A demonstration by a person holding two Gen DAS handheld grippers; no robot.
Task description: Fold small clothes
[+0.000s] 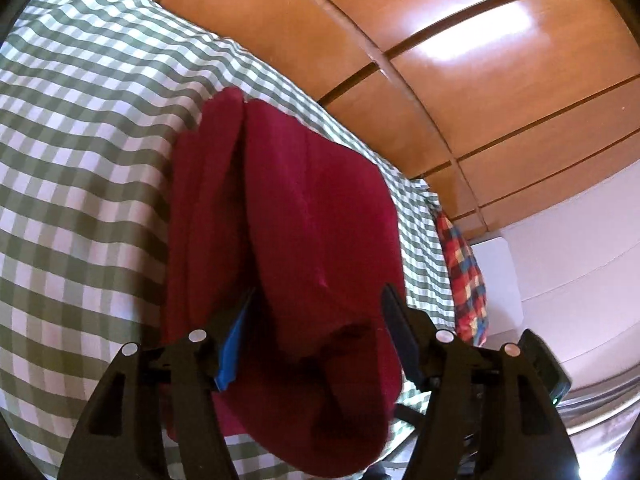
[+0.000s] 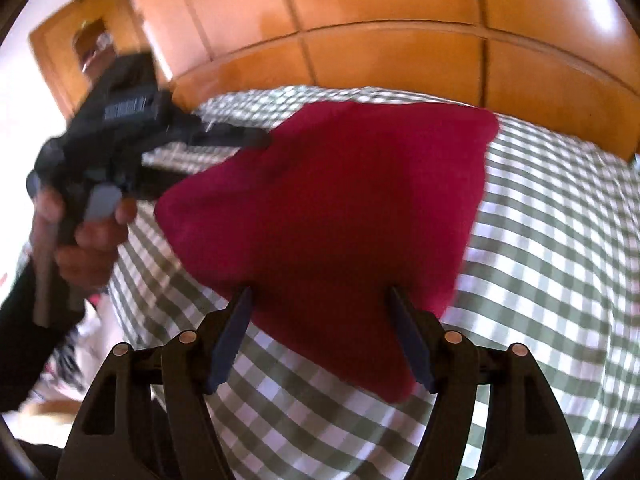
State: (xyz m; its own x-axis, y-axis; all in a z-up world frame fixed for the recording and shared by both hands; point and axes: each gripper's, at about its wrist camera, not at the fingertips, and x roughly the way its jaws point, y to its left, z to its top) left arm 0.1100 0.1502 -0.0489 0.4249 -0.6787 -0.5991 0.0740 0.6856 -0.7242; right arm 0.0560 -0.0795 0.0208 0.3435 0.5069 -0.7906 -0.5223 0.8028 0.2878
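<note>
Left wrist view: green-checked sheet fills the left side, wide and bare, plenty of room there. At centre the red cloth lies folded on it, a long crease running up its left part, its far end close to the sheet's far edge. The left gripper is low over the near end, 2 fingers spread apart with a hump of red cloth between them. The left finger is partly buried in a fold; whether its pad presses the cloth I cannot tell. The right finger stands just clear of the cloth's right edge. Further right, the sheet drops off, and a plaid cloth hangs at that edge, near the red one but apart. Behind all of it, wooden panels run along the far side, close behind the sheet.

Right wrist view: at the left a hand grips the other tool, blurred, its tip touching or almost touching the red cloth's left corner. Red cloth sits mid-frame, a flat shape on the sheet. The right gripper has its 2 fingers well apart, tips at the cloth's near edge, nothing pinched between them. To the right, open checked sheet all the way to the wooden panels.
</note>
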